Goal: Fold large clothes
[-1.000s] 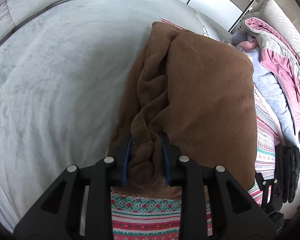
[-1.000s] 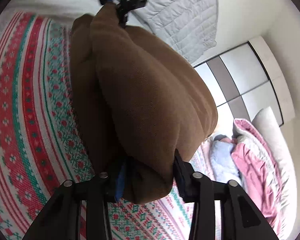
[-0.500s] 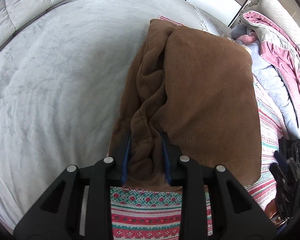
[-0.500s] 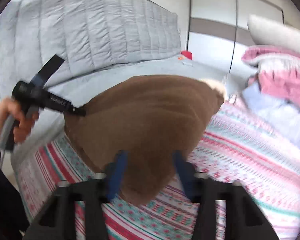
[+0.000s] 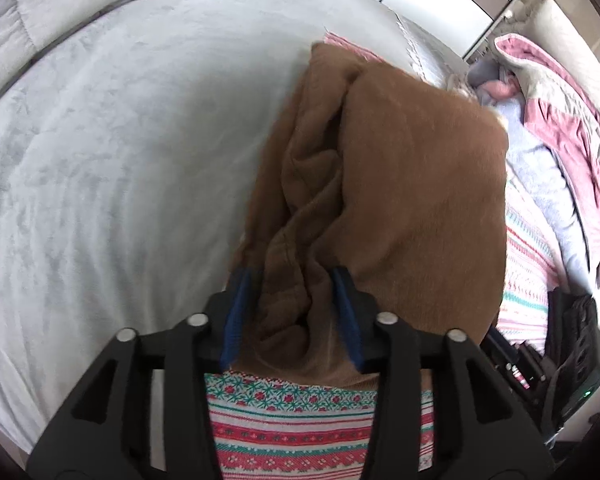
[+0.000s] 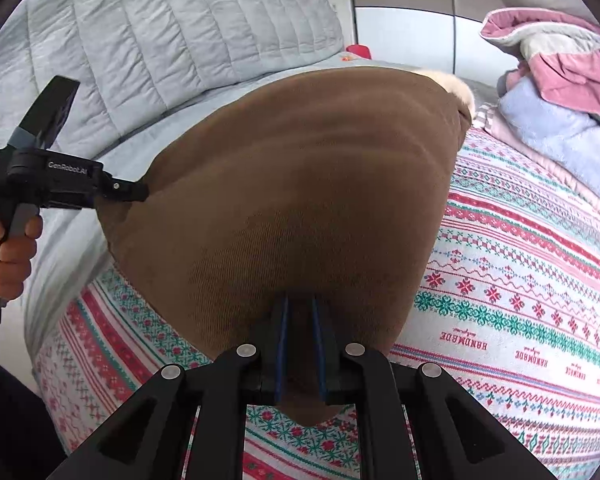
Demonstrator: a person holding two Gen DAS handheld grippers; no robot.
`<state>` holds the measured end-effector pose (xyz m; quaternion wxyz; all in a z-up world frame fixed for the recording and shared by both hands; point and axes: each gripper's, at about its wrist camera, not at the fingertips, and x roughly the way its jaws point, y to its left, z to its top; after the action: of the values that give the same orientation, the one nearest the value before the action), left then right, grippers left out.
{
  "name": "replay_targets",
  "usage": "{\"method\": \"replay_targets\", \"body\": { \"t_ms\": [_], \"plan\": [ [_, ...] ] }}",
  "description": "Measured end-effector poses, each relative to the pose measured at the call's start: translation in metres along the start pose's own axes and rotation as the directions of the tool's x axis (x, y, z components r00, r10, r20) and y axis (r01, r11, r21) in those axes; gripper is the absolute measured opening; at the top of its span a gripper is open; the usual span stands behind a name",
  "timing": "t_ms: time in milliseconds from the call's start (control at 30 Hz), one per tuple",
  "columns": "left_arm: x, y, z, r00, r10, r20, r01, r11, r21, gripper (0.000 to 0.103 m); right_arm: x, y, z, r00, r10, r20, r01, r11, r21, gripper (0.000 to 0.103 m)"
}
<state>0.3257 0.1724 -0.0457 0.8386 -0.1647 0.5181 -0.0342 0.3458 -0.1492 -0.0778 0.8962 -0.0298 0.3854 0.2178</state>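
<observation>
A large brown fleece garment [image 5: 412,200] is folded and held stretched above the bed. My left gripper [image 5: 290,280] is shut on a bunched corner of it. In the right wrist view the same brown garment [image 6: 300,208] spreads wide, with a cream lining showing at its far right corner. My right gripper [image 6: 299,312] is shut on its near edge. The left gripper [image 6: 140,192] shows there too, in a hand at the left, pinching the garment's left corner.
A red, green and white patterned blanket [image 6: 520,280] lies under the garment. A grey plush cover [image 5: 100,160] spreads to the left, with a grey quilt [image 6: 160,40] behind. Pink and lilac bedding [image 6: 560,80] is piled at the right. Wardrobe doors [image 6: 400,8] stand behind.
My right gripper has swung round and closed tighter on the garment's edge. The garment is now spread flat between both grippers instead of hanging bunched. The left grip is unchanged.
</observation>
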Motion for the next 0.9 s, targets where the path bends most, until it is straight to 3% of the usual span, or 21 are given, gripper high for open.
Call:
{"method": "replay_targets", "body": {
  "t_ms": [200,267,333,433,600,900],
  "plan": [
    [-0.027,0.002,0.022,0.995,-0.007,0.102,0.01,1.0,-0.029,0.047,-0.013,-0.021,0.011,0.995,0.099,0.017,-0.101,0.99,0.099,0.014],
    [-0.028,-0.005,0.031,0.99,-0.063,0.13,0.067,0.997,-0.03,0.047,-0.022,-0.038,0.02,0.986,0.155,0.059,-0.164,0.97,0.177,0.024],
    [-0.024,-0.019,0.039,0.982,-0.121,0.143,0.126,0.992,-0.024,0.047,-0.029,-0.061,0.029,0.979,0.165,0.118,-0.191,0.946,0.264,0.027],
    [-0.012,-0.046,0.049,0.974,-0.177,0.143,0.174,0.984,0.029,0.047,-0.027,-0.093,0.042,0.983,0.129,0.128,-0.166,0.924,0.345,0.027],
    [0.027,-0.084,0.07,0.978,-0.164,0.129,0.154,0.984,0.087,0.047,-0.008,-0.136,0.071,0.99,0.079,0.116,-0.121,0.903,0.413,0.027],
    [0.074,-0.057,0.079,0.988,-0.09,0.126,0.088,0.996,0.022,0.047,0.077,-0.153,0.162,0.998,0.038,0.046,-0.051,0.939,0.339,0.027]
  ]
}}
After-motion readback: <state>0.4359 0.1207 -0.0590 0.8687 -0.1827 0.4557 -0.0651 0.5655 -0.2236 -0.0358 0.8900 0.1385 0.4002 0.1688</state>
